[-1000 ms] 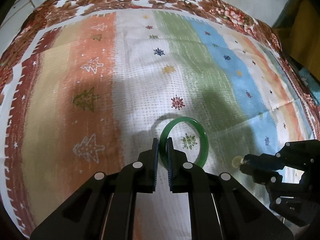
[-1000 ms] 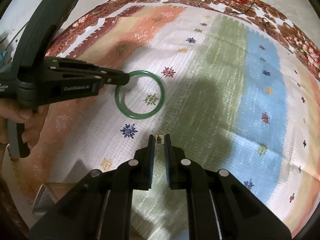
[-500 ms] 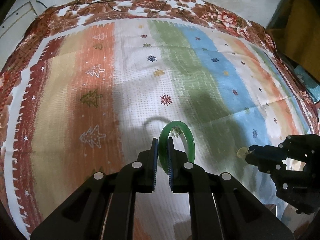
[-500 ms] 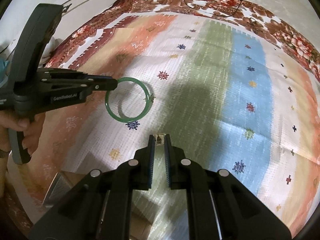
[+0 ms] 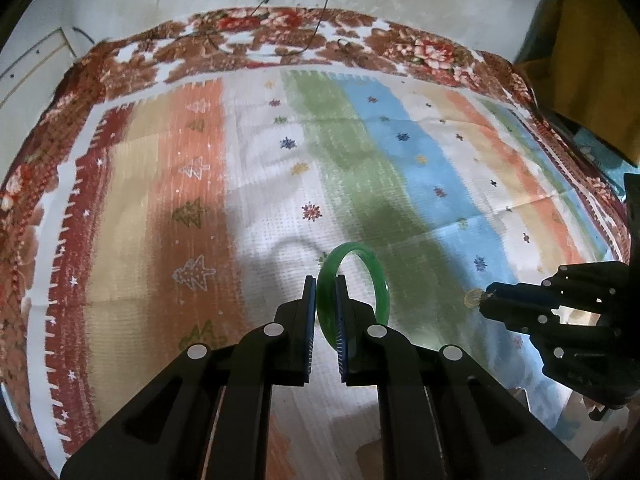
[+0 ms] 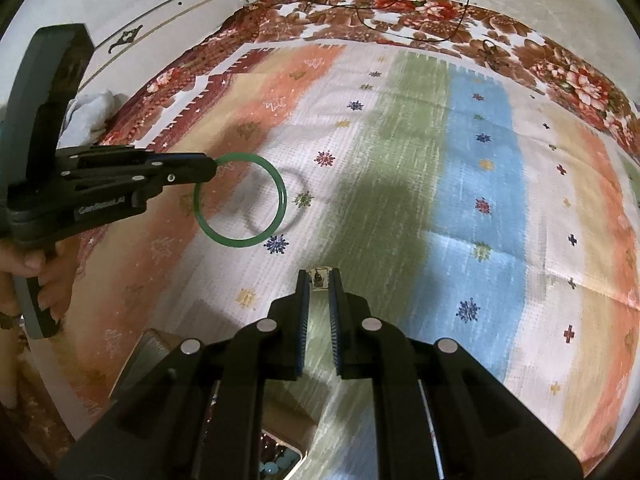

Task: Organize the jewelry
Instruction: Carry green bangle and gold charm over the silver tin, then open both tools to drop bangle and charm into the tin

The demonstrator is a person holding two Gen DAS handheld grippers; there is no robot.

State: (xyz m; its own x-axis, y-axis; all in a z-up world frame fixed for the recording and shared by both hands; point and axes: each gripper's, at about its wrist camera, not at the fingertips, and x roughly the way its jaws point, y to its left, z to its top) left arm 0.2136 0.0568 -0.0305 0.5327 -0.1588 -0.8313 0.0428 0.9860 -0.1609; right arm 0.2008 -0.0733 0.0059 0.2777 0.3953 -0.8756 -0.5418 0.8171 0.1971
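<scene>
- The left gripper [image 5: 326, 292] is clamped on the rim of a smooth translucent green bangle [image 5: 380, 284], which hangs clear above the striped, snowflake-printed cloth [image 5: 420, 152] and casts a ring shadow on it.
- The right gripper [image 6: 319, 278] is pinched narrow on a small gold-coloured ring [image 6: 319, 276]; from the left wrist view it shows as a thin hoop at the tips.
- A tray of pale beads [image 6: 280, 464] sits at the near edge beneath the right gripper, probably the destination.
- To do the carry well: hold both grips firm, since the bangle is slick and held by one rim only, and the ring is barely caught at the tips. Move slowly and level, and lower over the compartment before letting go.
- Against the earlier frames, both pieces have risen off the cloth: more of the floral border shows, and the bangle has turned more edge-on to the left camera.
</scene>
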